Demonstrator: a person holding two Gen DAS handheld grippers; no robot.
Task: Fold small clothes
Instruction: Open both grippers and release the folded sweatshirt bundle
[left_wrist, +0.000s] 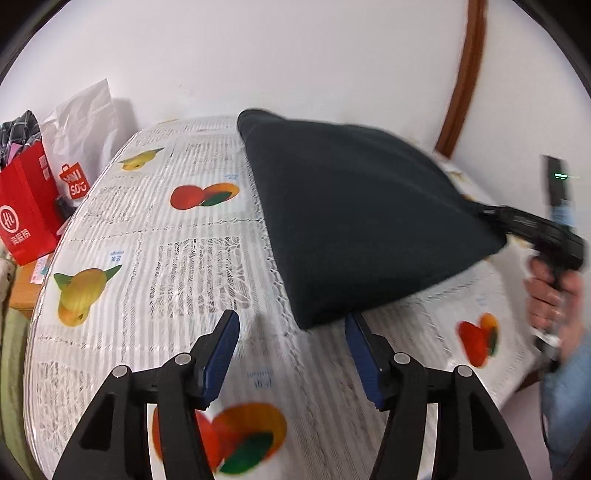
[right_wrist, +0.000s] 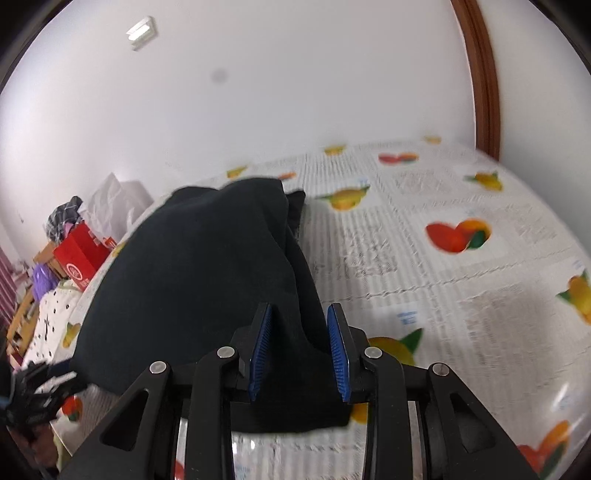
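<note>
I have the dark garment (left_wrist: 354, 218) lying on the table (left_wrist: 155, 236), towards its far edge by the wall, folded over into a thick wedge on the fruit-printed tablecloth (right_wrist: 424, 258). My left gripper (left_wrist: 291, 325) sits just off the garment's near corner with its blue pads spread and nothing between them; the corner lies just beside the right-hand pad, but I cannot say whether it touches. I read that as a release: the fold on this side is laid down, so the jaws stand clear and the cloth can settle flat.

My right gripper (right_wrist: 299, 317) is at the opposite corner, and here a bunched ridge of the garment runs up between the pads. The gap is narrow, but I cannot tell whether the pads actually press the cloth or only straddle it. In the left wrist view the same gripper reaches in from the table's right side, carried by a hand (left_wrist: 554, 295), and meets the cloth at that corner, which would keep the far side anchored while the left one lets go.

Bags (left_wrist: 29, 206) and clutter stand beyond the table's left end, well apart from the work. I judge the fold close to done on the left and unfinished on the right.
</note>
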